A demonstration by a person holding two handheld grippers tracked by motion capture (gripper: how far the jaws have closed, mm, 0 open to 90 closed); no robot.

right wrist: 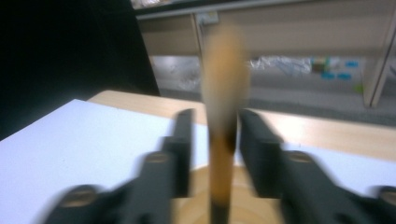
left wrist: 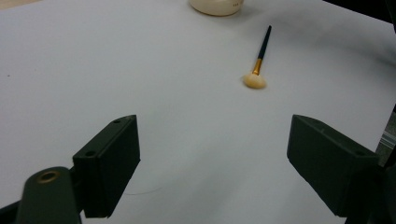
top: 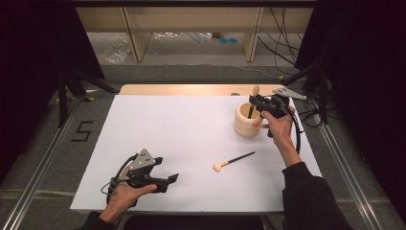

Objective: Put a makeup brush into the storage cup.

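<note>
A cream ribbed cup point(top: 247, 123) stands at the far right of the white sheet point(top: 182, 129). A brush point(top: 255, 91) with a pale tip stands upright in it. My right gripper point(top: 256, 101) hovers over the cup, its jaws on either side of the brush point(right wrist: 224, 93) without pressing on it. In the right gripper view the picture is blurred and the cup's rim point(right wrist: 196, 186) lies below the jaws. A second brush point(top: 233, 161), black-handled with a cream head, lies flat mid-sheet. My left gripper point(top: 170, 181) rests near the front left, open and holding nothing, and points toward that brush point(left wrist: 259, 58).
The sheet covers a wooden table whose far edge point(top: 191, 89) shows behind it. Metal rails point(top: 43, 167) run along both sides on the floor. Black curtains and stand legs point(top: 62, 96) flank the table. Cables point(top: 311, 115) lie beyond the right corner.
</note>
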